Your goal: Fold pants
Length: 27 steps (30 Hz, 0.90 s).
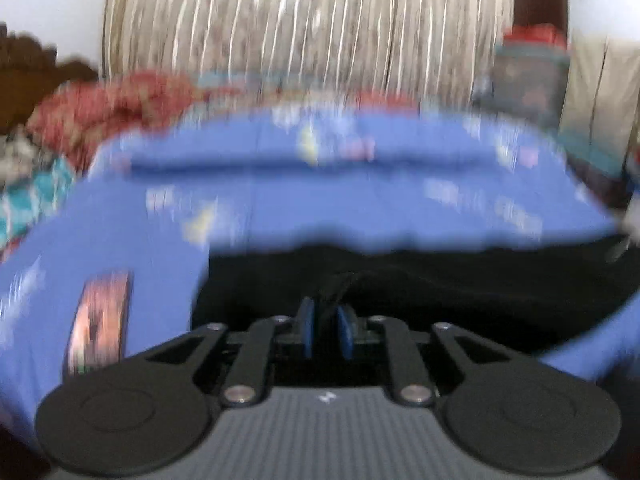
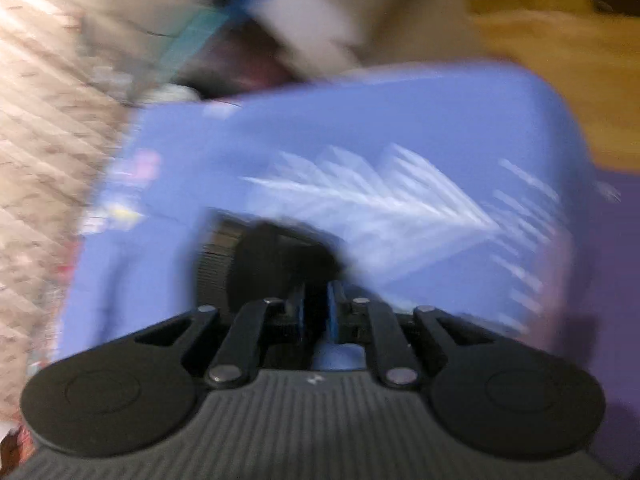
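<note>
A blue printed bedsheet [image 1: 320, 192] covers the bed, with pleated curtains [image 1: 304, 28] behind it. The black pants [image 1: 420, 280] lie on the sheet's near part. The left tongs [image 1: 326, 330] pinch a fold of them; the right tongs [image 2: 316, 308] are pressed together on dark cloth, blurred.

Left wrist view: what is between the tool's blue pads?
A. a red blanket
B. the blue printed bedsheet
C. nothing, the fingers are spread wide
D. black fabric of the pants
D: the left tool has its pads nearly together on a bunched ridge of the black pants, which lie on the blue bedsheet.
</note>
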Tool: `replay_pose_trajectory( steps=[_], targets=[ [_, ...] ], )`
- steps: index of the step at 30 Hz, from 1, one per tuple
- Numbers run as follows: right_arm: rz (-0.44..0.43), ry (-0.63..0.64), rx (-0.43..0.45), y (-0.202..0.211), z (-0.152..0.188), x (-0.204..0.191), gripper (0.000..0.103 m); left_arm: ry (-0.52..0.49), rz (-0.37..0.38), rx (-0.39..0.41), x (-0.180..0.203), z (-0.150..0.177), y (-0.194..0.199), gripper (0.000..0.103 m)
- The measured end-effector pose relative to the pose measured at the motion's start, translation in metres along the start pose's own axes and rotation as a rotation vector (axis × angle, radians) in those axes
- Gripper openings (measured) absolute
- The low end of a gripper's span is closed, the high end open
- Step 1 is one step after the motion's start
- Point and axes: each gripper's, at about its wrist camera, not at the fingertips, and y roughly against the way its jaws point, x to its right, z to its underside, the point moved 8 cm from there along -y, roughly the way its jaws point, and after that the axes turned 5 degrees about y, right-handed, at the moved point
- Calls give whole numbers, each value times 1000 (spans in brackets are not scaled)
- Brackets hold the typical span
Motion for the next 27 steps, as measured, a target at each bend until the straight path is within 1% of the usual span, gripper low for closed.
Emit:
replay_pose_trajectory(
  steps=[1,2,3,4,5,6,7,9,11,12,13,14,15,16,17,18,19,20,21,22,23,24,25,26,27],
  targets=[
    [-18,-40,11,0,6,13,8,-15,-19,-39,0,17,-3,19],
    [-57,-88,25,4,9,19,9,-21,-34,-83,-1,29,-5,19],
    [-60,-122,21,10,12,23,11,-12,-48,-121,-1,38,-3,19],
    [-56,-123,19,18,14,21,23,16,-48,-124,-3,40,5,20],
    [-64,-97,25,26,13,16,30,51,-35,-94,-5,37,16,22],
    [-85,-49,45,37,12,8,40,90,-24,-49,-10,30,29,32],
    [-100,3,67,46,10,-1,44,131,-23,-3,-17,21,42,46],
    [-121,106,94,65,10,-16,45,232,-43,75,-36,3,60,63],
    [-167,160,90,77,17,-25,46,347,-40,117,-58,-13,64,72],
    [-192,175,77,78,21,-31,46,407,-36,119,-68,-17,62,81],
    [-214,185,59,77,28,-35,46,473,-37,110,-80,-22,55,84],
    [-226,191,44,74,36,-41,46,536,-28,98,-88,-24,48,85],
    [-240,203,24,69,45,-50,46,604,-1,76,-96,-25,39,88],
    [-252,221,4,65,49,-60,46,673,35,44,-102,-24,28,96],
    [-263,253,-21,62,62,-69,46,732,68,4,-107,-23,13,99],
    [-267,280,-40,60,71,-76,46,779,94,-40,-110,-20,-4,99],
    [-269,311,-59,56,82,-85,46,810,109,-76,-112,-17,-22,90],
    [-269,342,-77,53,94,-93,46,827,114,-103,-114,-13,-36,74],
    [-263,370,-91,50,103,-101,46,823,135,-130,-110,-10,-48,36],
    [-253,392,-105,49,113,-109,46,804,149,-152,-104,-9,-57,31],
    [-246,413,-121,46,121,-115,46,786,154,-132,-101,-12,-60,25],
    [-247,426,-134,45,128,-123,46,753,170,-55,-100,-24,-52,21],
    [-251,433,-143,45,133,-130,46,713,185,43,-96,-35,-38,21],
    [-258,444,-156,45,139,-136,46,662,191,157,-95,-47,-20,21],
    [-269,467,-173,46,146,-143,46,591,167,274,-97,-57,-2,21]
  ],
)
